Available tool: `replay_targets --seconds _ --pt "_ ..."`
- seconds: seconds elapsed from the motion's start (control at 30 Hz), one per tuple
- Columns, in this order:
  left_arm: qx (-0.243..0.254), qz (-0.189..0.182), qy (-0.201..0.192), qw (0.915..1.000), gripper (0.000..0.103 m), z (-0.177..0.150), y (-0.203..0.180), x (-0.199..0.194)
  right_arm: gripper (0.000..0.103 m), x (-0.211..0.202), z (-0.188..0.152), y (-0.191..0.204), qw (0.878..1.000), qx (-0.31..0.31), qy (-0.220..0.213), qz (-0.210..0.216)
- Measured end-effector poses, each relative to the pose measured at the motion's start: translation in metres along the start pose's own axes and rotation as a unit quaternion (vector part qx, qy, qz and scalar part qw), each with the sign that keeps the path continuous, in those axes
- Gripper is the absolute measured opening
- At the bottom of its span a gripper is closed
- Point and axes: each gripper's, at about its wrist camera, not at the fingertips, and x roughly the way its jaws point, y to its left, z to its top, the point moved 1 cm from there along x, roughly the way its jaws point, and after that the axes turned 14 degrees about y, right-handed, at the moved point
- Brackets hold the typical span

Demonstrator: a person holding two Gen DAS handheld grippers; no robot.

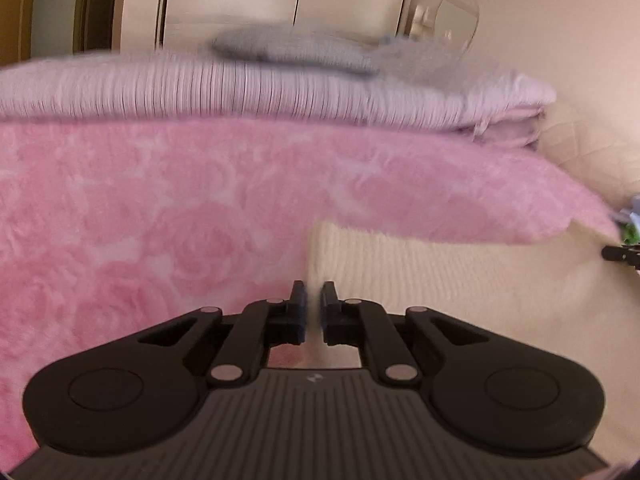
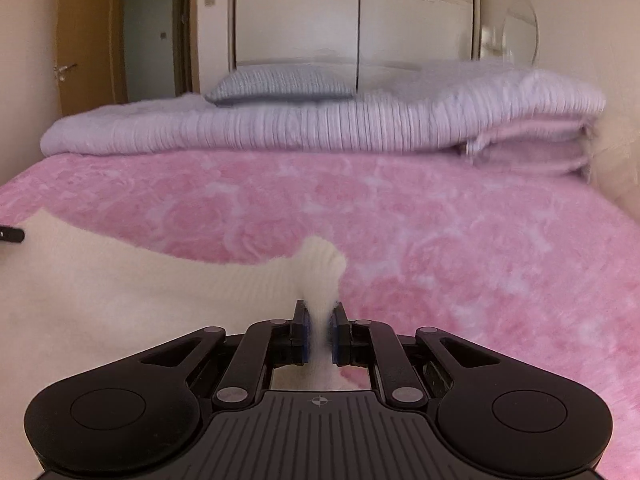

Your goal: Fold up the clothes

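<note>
The pink rose-patterned plush blanket [image 2: 440, 220] covers the bed and serves as my folding surface, soft and broad enough to spread a garment flat; behind it a folded lilac ribbed quilt [image 2: 320, 128] lies stacked across the far end with a grey pillow [image 2: 280, 82] on top, well clear of my work. On the near part of the blanket lies the cream ribbed knit garment [image 2: 120, 292], which looks like a sweater, though I cannot make out sleeves or neckline in the blur. It stretches between my two hands, one edge at each claw, I judge so that I can carry both corners together and keep the edge straight. My right gripper [image 2: 320, 332] is clamped on a pinch of the cream knit: the cloth rises in a small peak from the lying part and narrows down between the blue pads [image 2: 306, 334]. It points level across the bed towards the quilt, held low over the blanket. My left gripper [image 1: 313, 312] points the same way, its jaws drawn nearly together with a pale sliver between them at the garment's left edge; whether cloth is truly nipped there I cannot tell. How many folds the garment already holds does not show.
</note>
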Motion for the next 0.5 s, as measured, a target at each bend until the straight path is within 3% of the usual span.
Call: replay_targets --seconds 0.1,0.13,0.2,0.27,0.37,0.5 --pt "-0.006 0.005 0.025 0.9997 0.008 0.002 0.006 0.023 0.011 0.031 0.0 -0.008 0.998 0.018 0.05 0.013" --pt "-0.007 0.007 0.034 0.9994 0.009 0.002 0.008 0.031 0.013 0.033 -0.001 -0.011 0.998 0.026 0.05 0.019" --pt "-0.035 -0.004 0.031 0.9989 0.013 0.002 0.015 0.023 0.036 0.027 0.001 -0.017 0.997 0.044 0.053 0.019" --pt "-0.071 -0.011 0.027 0.997 0.014 -0.001 0.022 0.007 0.042 0.005 0.001 -0.027 0.996 0.075 0.043 0.003" --pt "-0.095 0.008 0.02 0.9953 0.012 -0.014 0.02 -0.037 0.043 -0.059 -0.012 -0.032 0.993 0.116 -0.026 -0.022" --pt "-0.075 0.05 0.005 0.996 0.013 -0.057 -0.009 -0.104 0.045 -0.142 -0.062 -0.003 0.985 0.133 -0.105 -0.015"
